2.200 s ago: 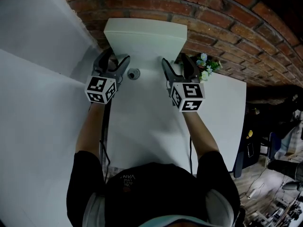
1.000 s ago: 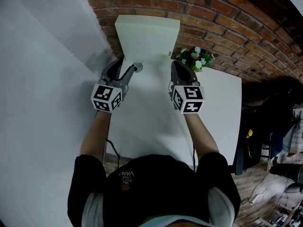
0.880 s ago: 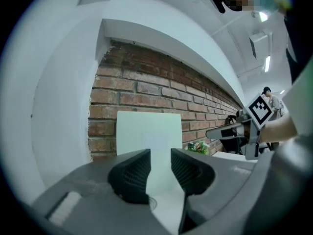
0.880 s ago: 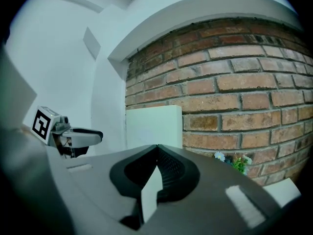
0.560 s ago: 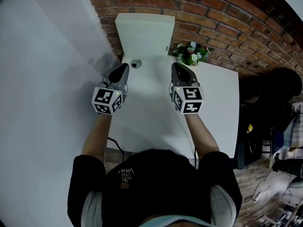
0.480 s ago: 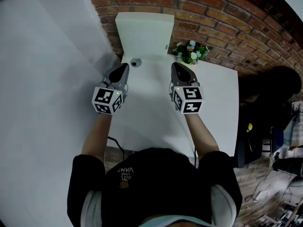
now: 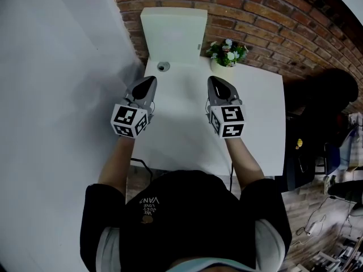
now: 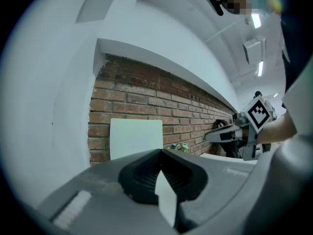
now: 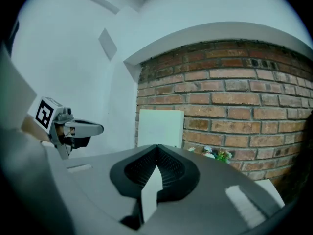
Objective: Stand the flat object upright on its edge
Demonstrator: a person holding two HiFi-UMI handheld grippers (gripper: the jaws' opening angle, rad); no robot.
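White board (image 7: 173, 35) upright on edge, far end of surface (image 7: 255, 112), against brick wall (image 7: 272, 16). Left gripper (image 7: 148, 83), right gripper (image 7: 215, 84) drawn back near, clear of board. Both jaws clenched, empty; left's apart a second ago.

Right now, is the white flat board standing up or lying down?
Standing up: the flat white rectangular board rests on its lower edge by the red brick wall.

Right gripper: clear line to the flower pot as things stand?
Probably yes. The right gripper hangs over bare table with the flower pot just ahead of its tip and nothing between them. Its jaws are shut, though, so they would need opening first.
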